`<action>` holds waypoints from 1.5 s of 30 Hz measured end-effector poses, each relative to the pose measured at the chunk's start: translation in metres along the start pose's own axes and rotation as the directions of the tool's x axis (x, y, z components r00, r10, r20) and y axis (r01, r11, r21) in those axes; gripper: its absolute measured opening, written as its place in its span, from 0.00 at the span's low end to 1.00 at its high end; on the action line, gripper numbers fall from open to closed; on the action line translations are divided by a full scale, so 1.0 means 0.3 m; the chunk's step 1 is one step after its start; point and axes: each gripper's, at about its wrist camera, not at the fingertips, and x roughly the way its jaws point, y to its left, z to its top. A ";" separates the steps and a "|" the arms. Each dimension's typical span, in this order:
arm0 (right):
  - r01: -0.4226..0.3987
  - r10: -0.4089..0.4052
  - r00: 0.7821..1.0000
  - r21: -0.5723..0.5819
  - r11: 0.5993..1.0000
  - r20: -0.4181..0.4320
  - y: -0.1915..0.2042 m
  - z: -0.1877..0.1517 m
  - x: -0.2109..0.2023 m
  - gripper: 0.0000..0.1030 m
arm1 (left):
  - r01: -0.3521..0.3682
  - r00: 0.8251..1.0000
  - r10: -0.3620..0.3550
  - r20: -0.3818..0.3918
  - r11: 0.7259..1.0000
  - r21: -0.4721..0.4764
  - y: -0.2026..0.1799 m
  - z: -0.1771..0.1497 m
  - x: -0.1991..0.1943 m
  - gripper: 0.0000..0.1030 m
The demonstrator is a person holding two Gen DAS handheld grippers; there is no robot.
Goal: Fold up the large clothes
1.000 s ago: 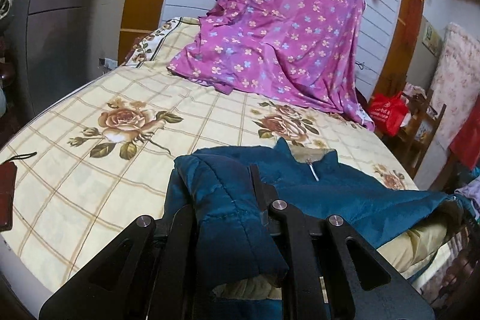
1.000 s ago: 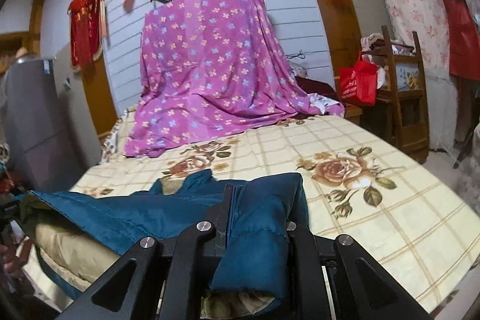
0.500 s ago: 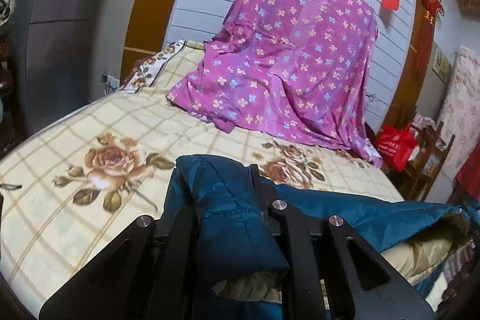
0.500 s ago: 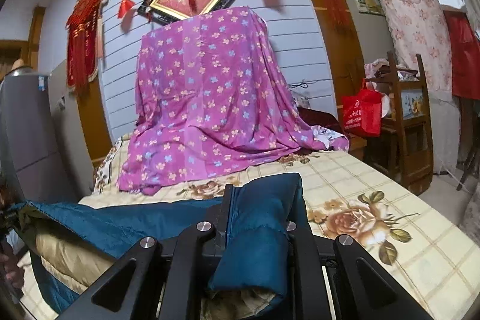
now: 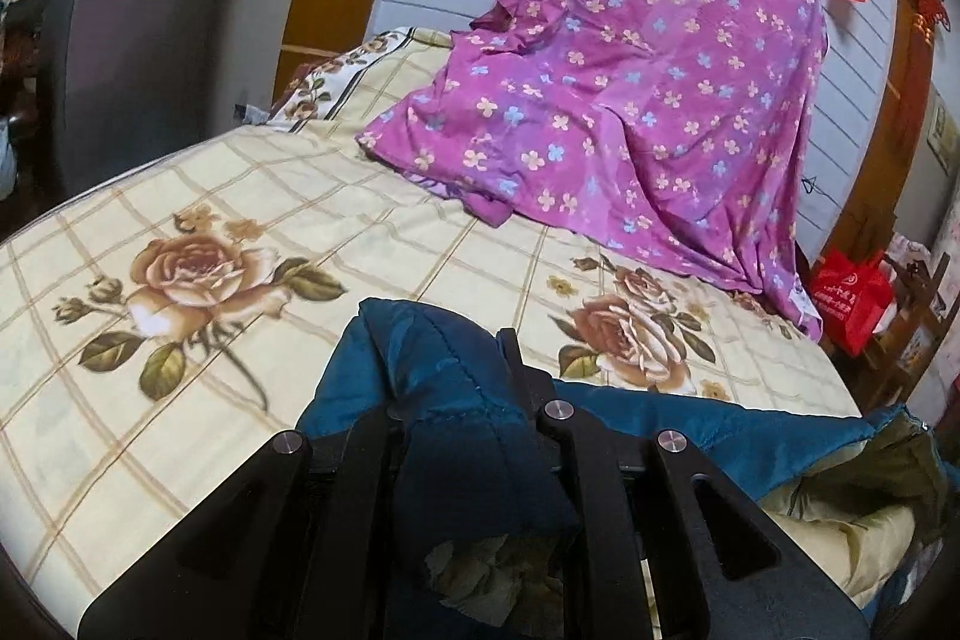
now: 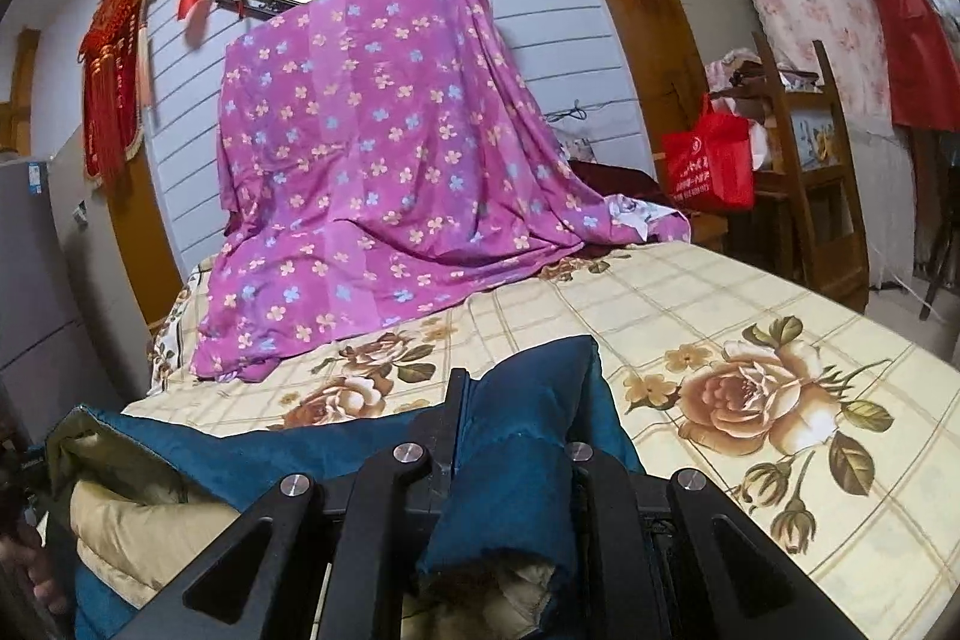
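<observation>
You've got the teal padded jacket (image 5: 456, 400) pinched at both ends right now: your left gripper (image 5: 474, 436) has its jaws clamped tight on a bunched wad of the quilted shell, and your right gripper (image 6: 522, 436) is clamped on its own wad the same way. Between the two grips the jacket hangs in a span just above the near edge of the bed (image 5: 180, 400), its beige lining (image 6: 120, 526) showing where the cloth droops on the inner side. Ahead lies open rose-print sheet, and beyond it the purple floral sheet (image 6: 372, 172) draped over a tall pile at the headboard. My read is that you're carrying the held edge forward to lay it over the rest of the jacket, so keep both grippers level with each other; if one leads, the fold line will skew. Keep the span taut enough that the lining doesn't sag and tuck under. Set it down well short of that purple cloth so nothing catches. Padded fabric is springy and slick, so I'd expect it to puff back up: lower it flat before letting go, and release both sides together.
</observation>
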 end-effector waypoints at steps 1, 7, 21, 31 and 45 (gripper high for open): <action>-0.002 0.002 1.000 0.013 1.000 -0.007 -0.008 0.003 0.016 0.12 | -0.004 1.000 0.003 0.008 1.000 0.004 -0.005 0.000 0.014 0.09; -0.014 0.015 0.998 0.008 1.000 -0.065 -0.006 0.006 0.125 0.12 | -0.051 0.995 0.052 -0.082 0.999 0.019 0.014 -0.049 0.164 0.10; 0.070 -0.063 0.925 0.006 0.998 -0.374 -0.036 -0.135 0.384 0.22 | -0.022 0.937 -0.009 -0.350 0.996 -0.086 0.085 -0.142 0.341 0.17; 0.021 0.066 0.896 0.191 0.981 -0.438 -0.126 -0.165 0.410 0.29 | 0.009 0.920 -0.053 -0.389 0.993 -0.114 0.103 -0.131 0.351 0.18; -0.056 0.222 0.932 0.488 0.871 -0.288 -0.194 -0.095 0.273 0.75 | 0.008 0.964 -0.037 -0.262 0.994 -0.111 0.143 -0.002 0.225 0.89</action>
